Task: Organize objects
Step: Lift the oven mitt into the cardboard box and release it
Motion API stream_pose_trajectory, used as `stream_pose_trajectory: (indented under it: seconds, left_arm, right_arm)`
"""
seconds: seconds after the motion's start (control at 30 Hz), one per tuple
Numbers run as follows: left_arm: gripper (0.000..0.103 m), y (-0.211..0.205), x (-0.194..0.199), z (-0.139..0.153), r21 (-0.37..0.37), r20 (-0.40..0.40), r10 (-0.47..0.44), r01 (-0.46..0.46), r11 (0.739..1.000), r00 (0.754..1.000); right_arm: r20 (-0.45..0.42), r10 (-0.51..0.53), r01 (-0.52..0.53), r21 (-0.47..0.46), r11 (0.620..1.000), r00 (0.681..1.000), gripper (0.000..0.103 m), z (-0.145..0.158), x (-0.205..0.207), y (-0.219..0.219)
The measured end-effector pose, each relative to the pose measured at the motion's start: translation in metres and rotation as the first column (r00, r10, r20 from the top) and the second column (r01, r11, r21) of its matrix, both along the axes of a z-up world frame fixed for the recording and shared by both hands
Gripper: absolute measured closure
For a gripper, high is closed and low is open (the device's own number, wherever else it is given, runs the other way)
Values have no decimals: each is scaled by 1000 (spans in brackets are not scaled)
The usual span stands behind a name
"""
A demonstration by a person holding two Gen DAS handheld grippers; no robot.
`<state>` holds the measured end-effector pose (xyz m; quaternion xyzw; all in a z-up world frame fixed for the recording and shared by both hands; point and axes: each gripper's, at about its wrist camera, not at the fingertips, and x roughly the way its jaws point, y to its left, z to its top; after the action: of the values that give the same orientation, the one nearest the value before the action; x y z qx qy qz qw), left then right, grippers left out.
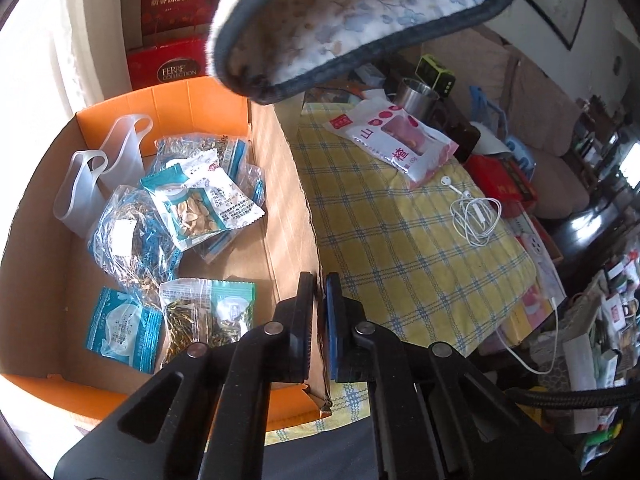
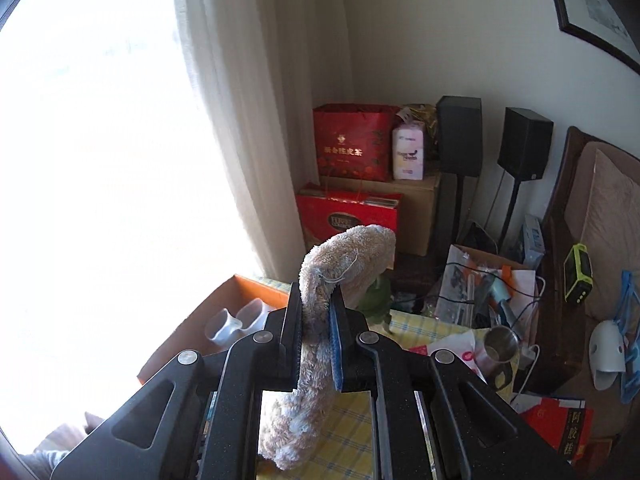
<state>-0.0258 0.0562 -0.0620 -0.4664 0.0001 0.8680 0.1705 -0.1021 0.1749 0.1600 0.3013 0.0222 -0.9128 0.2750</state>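
Note:
My left gripper (image 1: 320,280) is shut on the right wall of an open orange cardboard box (image 1: 280,184). The box holds several snack and tea packets (image 1: 200,208) and two clear plastic cup carriers (image 1: 100,172). My right gripper (image 2: 316,292) is shut on a fluffy beige oven mitt (image 2: 344,256) and holds it in the air. The mitt's floral side with dark trim (image 1: 360,16) hangs above the box's far corner in the left wrist view. On the yellow plaid tablecloth (image 1: 400,264) lie a pink hawthorn snack bag (image 1: 400,140) and white earphones (image 1: 476,212).
A steel cup (image 1: 416,96) stands behind the snack bag. Red gift boxes (image 2: 352,144) and two black speakers (image 2: 460,136) stand in the corner by the curtain. A red book (image 2: 560,428), a sofa (image 2: 600,216) and much clutter lie to the right.

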Motion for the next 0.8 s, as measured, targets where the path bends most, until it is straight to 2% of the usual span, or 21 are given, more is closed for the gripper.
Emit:
stream_pose_trajectory:
  seconds: [0.13,0.33,0.57,0.73,0.8]
  left_arm:
    - [98,2,4,-2,-4,-28,11,-11,1000,1000]
    - [98,2,5,-5,5,-28,14,-14,1000,1000]
    - [97,1,4,-6,17,-20,14,-13,1000,1000]
    - [97,1,4,-6,12,-19,11,-10,1000,1000]
    - [97,1,4,-6,13,-17,10,-10,1000,1000]
  right_arm:
    - [10,64,-64,24,998,998,93,-4,-6,-39]
    - [52,167,-169,29,985,985,93,-23,-19,-87]
    - [193,255,-263,15,965,947,93,-84,-41,-119]
    - [273,231,-257,62,964,934,93,-133,-55,-123]
    - [281,194,-232,107,967,940,93,-146,-59,-120]
